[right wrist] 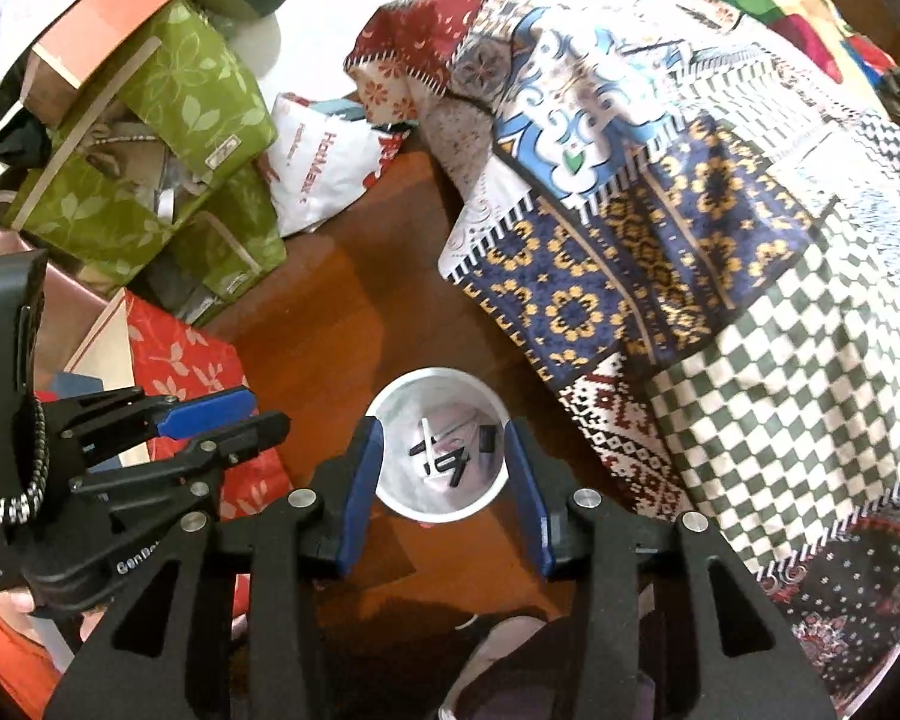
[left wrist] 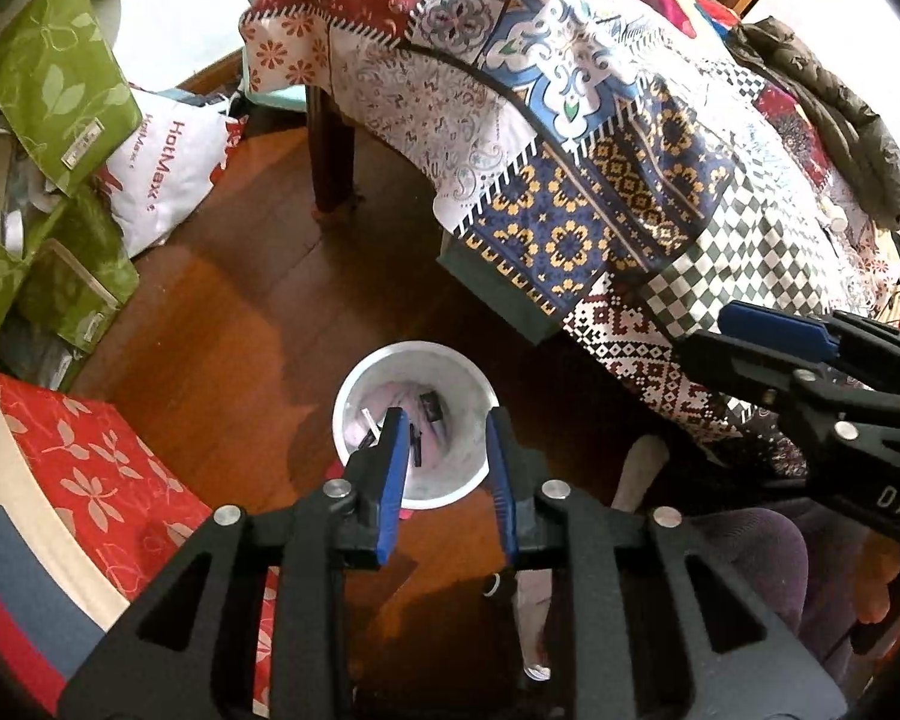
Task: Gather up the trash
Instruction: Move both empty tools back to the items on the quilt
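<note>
Both claws hang over the white bin (right wrist: 486, 498) on the wooden floor (right wrist: 330, 324). The left claw (left wrist: 447, 426) and right claw (right wrist: 444, 438) stand parted, gripping nothing. Small black and white scraps (right wrist: 450, 456) lie inside.

white bin (right wrist: 438, 504) on wooden floor (right wrist: 330, 324)

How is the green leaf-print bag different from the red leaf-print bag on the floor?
The green leaf-print bag sits farther from the white bin, piled among others by the wall; the red leaf-print bag lies nearer the bin, beside it. The green one bears a small label; none shows on the red. Both carry pale leaf patterns.
</note>
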